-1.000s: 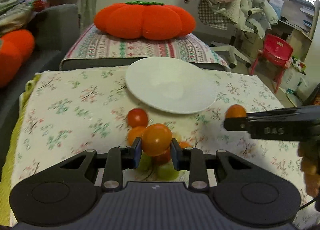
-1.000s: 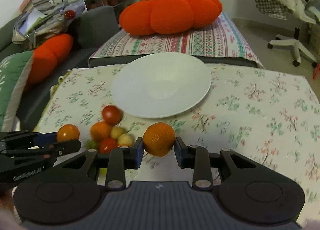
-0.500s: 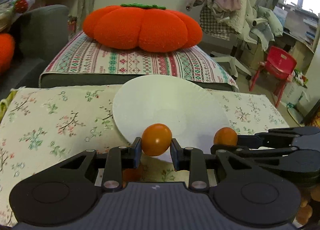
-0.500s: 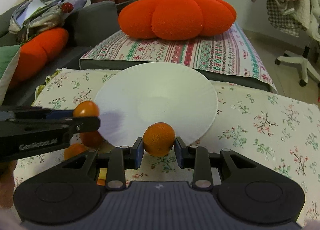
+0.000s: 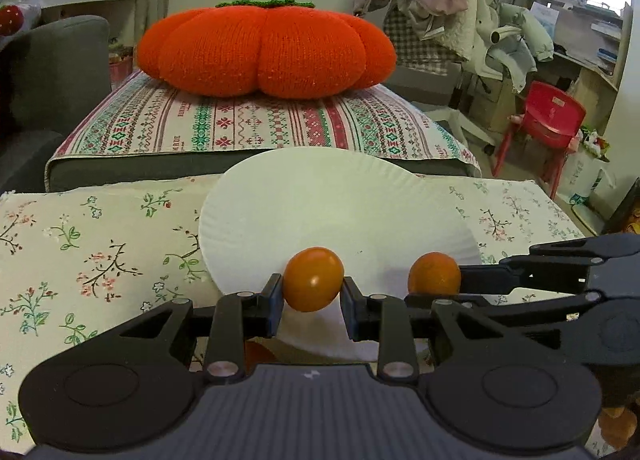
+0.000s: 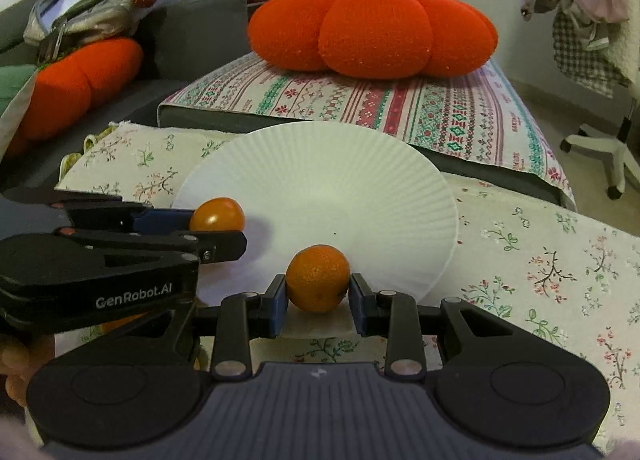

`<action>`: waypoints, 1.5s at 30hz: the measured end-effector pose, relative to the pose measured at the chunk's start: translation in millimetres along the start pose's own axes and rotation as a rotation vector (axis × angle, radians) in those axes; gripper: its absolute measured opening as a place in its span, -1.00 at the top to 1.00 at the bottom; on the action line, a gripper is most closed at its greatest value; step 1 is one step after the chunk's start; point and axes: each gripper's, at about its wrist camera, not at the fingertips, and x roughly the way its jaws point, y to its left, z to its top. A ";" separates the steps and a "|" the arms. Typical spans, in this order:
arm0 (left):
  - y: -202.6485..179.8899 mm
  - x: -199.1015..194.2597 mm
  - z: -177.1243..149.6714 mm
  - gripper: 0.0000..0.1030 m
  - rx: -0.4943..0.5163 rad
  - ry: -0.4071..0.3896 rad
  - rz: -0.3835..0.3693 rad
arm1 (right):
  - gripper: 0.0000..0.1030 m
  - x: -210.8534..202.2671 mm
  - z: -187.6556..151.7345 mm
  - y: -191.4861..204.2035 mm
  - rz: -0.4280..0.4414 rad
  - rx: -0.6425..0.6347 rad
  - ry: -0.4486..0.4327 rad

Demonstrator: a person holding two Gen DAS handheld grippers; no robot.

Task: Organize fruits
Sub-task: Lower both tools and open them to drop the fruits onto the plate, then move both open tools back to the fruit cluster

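Observation:
My left gripper (image 5: 313,294) is shut on a smooth orange tomato (image 5: 313,278) and holds it over the near edge of the white paper plate (image 5: 320,200). My right gripper (image 6: 318,296) is shut on a dimpled tangerine (image 6: 318,278) over the plate's (image 6: 320,172) near edge. Each gripper shows in the other's view: the right one with its tangerine (image 5: 434,274) at the right, the left one with its tomato (image 6: 217,214) at the left. A bit of another orange fruit (image 5: 256,354) shows below my left fingers.
The plate lies on a floral cloth (image 5: 100,240) over a low table. Behind it is a striped cushion (image 5: 256,124) with a big orange pumpkin pillow (image 5: 266,50). A grey sofa (image 6: 192,32) stands at the left, a red chair (image 5: 548,120) at the right.
Both grippers have carried their fruit away from the fruit pile and forward to the plate's near edge, side by side. The pile has dropped out of view beneath them.

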 end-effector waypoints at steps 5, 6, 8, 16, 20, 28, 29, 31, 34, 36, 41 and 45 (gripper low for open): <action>-1.7 -3.7 -0.2 0.61 0.017 0.000 0.008 | 0.40 -2.1 -1.7 -3.4 0.012 0.013 -0.006; -0.3 -5.9 0.7 0.57 0.007 0.002 0.003 | 0.39 -4.6 -0.5 -4.2 0.009 0.015 -0.007; 4.0 -11.6 3.9 0.52 -0.023 0.002 -0.010 | 0.39 -11.0 3.9 -8.5 0.014 0.041 -0.020; 10.1 -39.4 13.4 0.24 -0.044 0.022 0.024 | 0.09 -48.6 14.2 -33.3 0.015 0.212 -0.063; 8.5 -55.5 13.1 -0.02 -0.034 0.019 0.050 | -0.06 -65.9 13.3 -41.3 0.075 0.319 -0.091; -0.1 -82.6 0.9 -0.44 0.015 0.035 0.097 | -0.58 -97.7 5.9 -26.7 0.222 0.431 -0.094; -0.9 -86.7 -0.5 -0.52 0.021 0.028 0.103 | -0.59 -102.6 5.2 -24.5 0.231 0.426 -0.092; -1.4 -93.0 -3.2 -0.57 0.028 0.023 0.118 | -0.66 -111.2 1.8 -20.3 0.241 0.411 -0.087; 3.3 -101.7 -8.3 -0.57 0.005 0.034 0.119 | -0.69 -118.7 -5.7 -17.3 0.243 0.414 -0.071; 9.7 -107.1 -13.1 -0.57 -0.036 0.041 0.118 | -0.70 -121.4 -10.4 -18.4 0.249 0.428 -0.063; 18.9 -117.7 -25.3 -0.57 -0.103 0.059 0.121 | -0.77 -126.0 -24.0 -11.9 0.218 0.419 -0.039; 23.7 -120.1 -34.3 -0.60 -0.128 0.072 0.133 | -0.81 -112.8 -29.4 9.0 0.208 0.304 -0.006</action>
